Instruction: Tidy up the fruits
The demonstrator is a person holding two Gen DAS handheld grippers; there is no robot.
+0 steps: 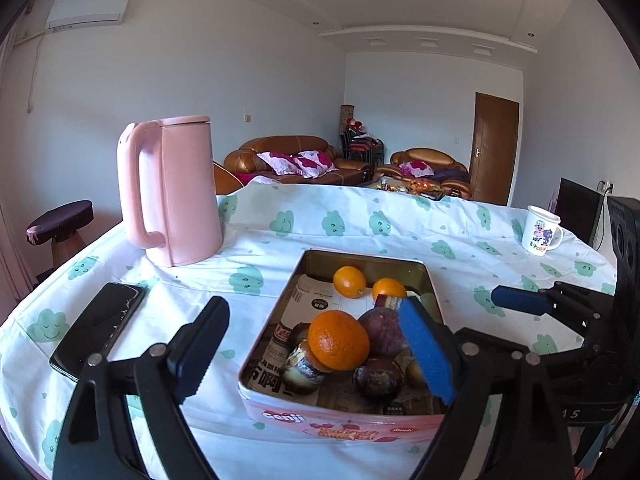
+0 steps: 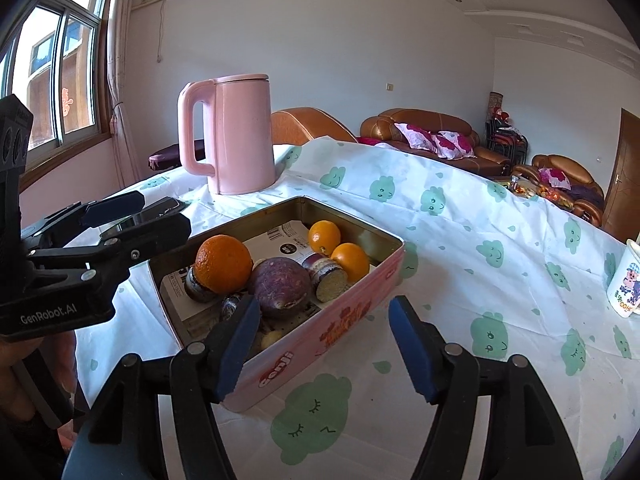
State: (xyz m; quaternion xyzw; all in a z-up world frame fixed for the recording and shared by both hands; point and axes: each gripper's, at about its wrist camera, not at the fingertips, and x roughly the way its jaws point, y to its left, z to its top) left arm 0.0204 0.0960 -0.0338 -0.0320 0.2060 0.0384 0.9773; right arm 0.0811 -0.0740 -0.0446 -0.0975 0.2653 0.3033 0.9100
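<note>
A pink tin box stands on the table, lined with paper. In it a large orange rests on dark purple fruits. Two small oranges lie at its far end. A cut purple fruit lies beside them. My left gripper is open, its fingers straddling the large orange just above the tin; it also shows in the right wrist view. My right gripper is open and empty over the tin's near corner; its fingertip shows in the left wrist view.
A pink kettle stands behind the tin. A black phone lies left of the tin. A white mug stands at the far right. The cloud-print tablecloth covers the table.
</note>
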